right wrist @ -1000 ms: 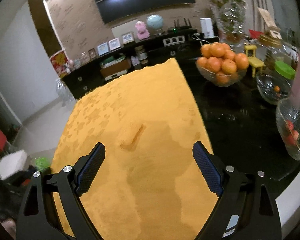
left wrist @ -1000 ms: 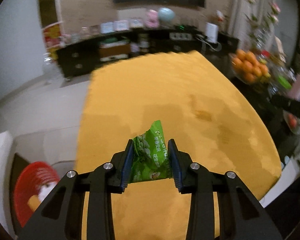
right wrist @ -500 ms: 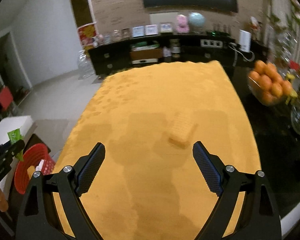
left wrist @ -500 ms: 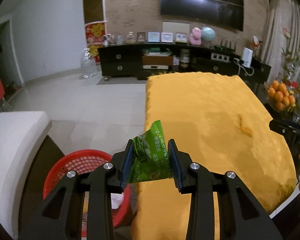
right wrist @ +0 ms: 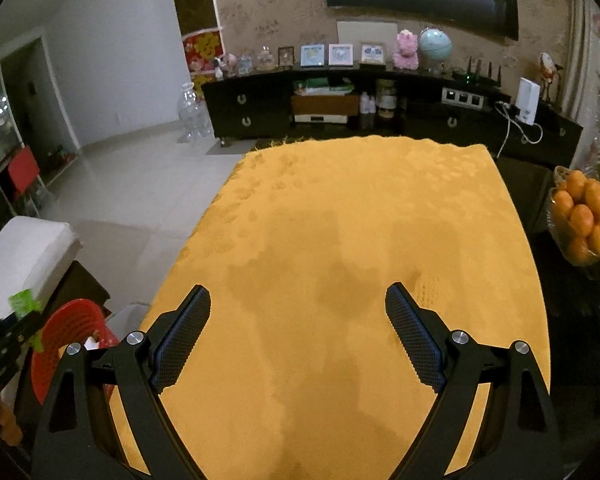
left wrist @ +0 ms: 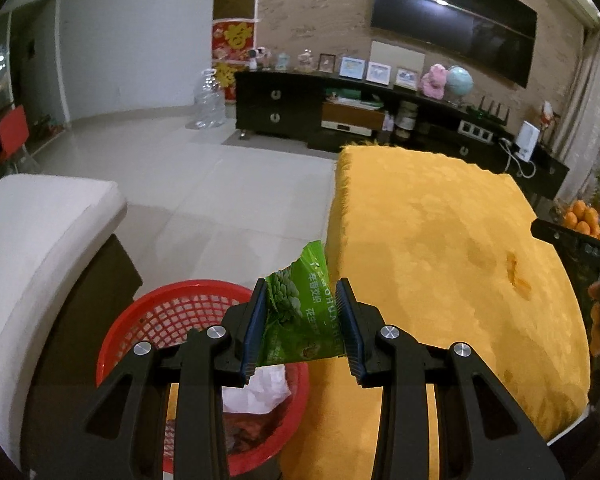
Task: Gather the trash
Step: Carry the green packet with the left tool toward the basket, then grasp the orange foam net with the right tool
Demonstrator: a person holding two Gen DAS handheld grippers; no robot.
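Green snack wrapper (left wrist: 300, 312) pinched in left gripper (left wrist: 302, 324) fingers at red basket (left wrist: 156, 320) rim; right gripper (right wrist: 298, 334) fingers wide, empty.

A green snack wrapper (left wrist: 300, 312), printed with peas and white lettering, stands upright and crumpled, pinched at both sides, its torn top corner pointing up. It hangs over the rim of a round red mesh basket (left wrist: 172, 312) on the floor beside the worktop. The basket holds crumpled white paper (left wrist: 260, 392) and perhaps darker scraps, hard to make out.
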